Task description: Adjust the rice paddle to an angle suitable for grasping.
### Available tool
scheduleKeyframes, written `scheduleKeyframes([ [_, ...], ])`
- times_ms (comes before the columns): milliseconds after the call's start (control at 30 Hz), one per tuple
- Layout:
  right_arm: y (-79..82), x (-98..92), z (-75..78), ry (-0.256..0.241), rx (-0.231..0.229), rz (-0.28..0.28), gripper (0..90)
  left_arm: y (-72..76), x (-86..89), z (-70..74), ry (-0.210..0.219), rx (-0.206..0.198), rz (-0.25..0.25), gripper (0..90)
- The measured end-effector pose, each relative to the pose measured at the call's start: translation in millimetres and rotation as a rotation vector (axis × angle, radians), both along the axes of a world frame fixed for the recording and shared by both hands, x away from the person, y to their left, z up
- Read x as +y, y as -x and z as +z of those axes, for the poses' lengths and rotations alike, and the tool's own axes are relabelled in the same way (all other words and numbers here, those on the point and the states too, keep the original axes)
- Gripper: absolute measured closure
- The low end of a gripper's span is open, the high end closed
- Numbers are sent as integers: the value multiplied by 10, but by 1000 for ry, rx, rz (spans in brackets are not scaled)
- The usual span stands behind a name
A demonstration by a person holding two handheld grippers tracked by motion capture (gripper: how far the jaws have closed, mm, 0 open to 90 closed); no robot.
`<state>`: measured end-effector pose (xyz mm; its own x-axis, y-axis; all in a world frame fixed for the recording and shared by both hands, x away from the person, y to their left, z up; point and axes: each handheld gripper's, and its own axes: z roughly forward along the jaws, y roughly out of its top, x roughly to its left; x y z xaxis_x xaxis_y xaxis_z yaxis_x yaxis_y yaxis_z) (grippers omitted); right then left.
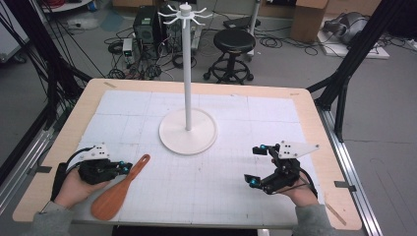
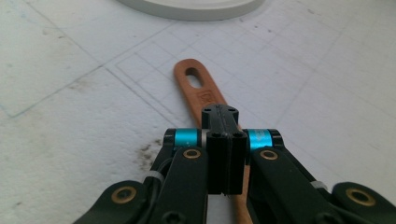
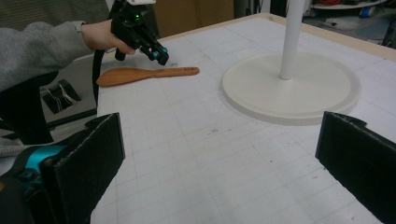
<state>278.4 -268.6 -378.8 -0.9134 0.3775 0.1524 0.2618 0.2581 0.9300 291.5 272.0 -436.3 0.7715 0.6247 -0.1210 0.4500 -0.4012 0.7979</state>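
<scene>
Flat brown wooden rice spatula (image 1: 118, 189) lies on the table as the left gripper (image 1: 126, 168), jaws pressed together over its handle, should spread before descending squarely; right gripper (image 1: 254, 165) gapes wide.

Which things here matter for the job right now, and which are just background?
In the job: wooden spatula, left gripper shut above its handle, white hook stand, right gripper open.
Lying about: black stool, cardboard boxes, floor cables.
</scene>
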Motion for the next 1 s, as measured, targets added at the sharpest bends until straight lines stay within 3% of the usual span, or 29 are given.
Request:
scheduleKeyframes([
  [267, -5, 4, -3, 2, -3, 0, 1, -159, 4, -78, -33, 26, 29, 897],
  [533, -6, 3, -5, 3, -3, 1, 1, -165, -6, -96, -52, 36, 29, 897],
  [1000, -8, 3, -6, 5, 0, 1, 1, -101, -133, -85, -63, 41, -38, 897],
])
